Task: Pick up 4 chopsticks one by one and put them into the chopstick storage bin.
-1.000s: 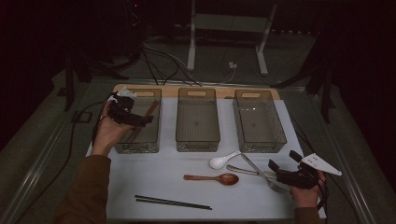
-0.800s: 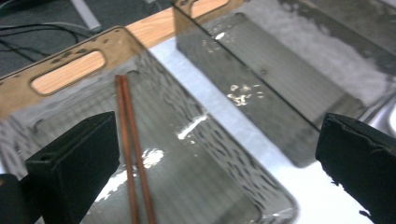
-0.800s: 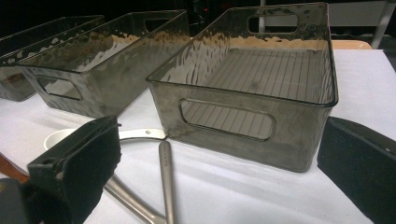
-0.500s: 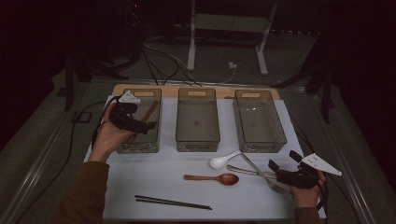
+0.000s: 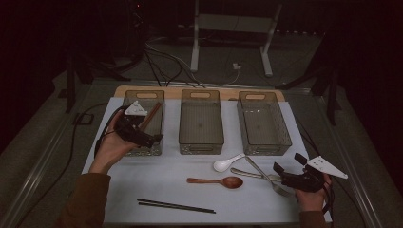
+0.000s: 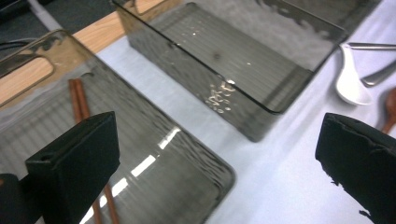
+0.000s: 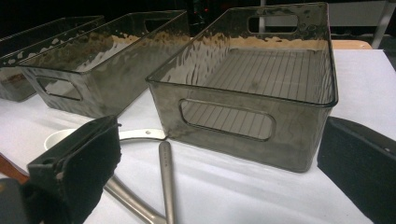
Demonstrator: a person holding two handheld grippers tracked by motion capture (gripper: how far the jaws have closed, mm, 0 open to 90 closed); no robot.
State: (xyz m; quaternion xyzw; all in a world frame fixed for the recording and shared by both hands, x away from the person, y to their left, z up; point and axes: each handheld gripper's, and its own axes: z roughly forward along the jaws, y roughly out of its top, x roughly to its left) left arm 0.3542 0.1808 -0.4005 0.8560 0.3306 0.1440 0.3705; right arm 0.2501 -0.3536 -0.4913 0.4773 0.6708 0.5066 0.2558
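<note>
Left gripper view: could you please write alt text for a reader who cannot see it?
The left gripper, jaws wide open and holding nothing, hangs over a smoky clear plastic bin with a pair of brown wooden chopsticks inside. A second, empty bin sits beyond on the white table cover, with a white ceramic spoon at the right.

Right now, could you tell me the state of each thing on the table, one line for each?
left gripper: open, holding nothing, over the left bin.
right gripper: open, above the metal utensils.
left bin: holds brown chopsticks.
middle bin: empty.
right bin: empty.
white spoon: on the cloth.
wooden spoon: on the cloth.
black chopsticks: paired on the cloth.
</note>
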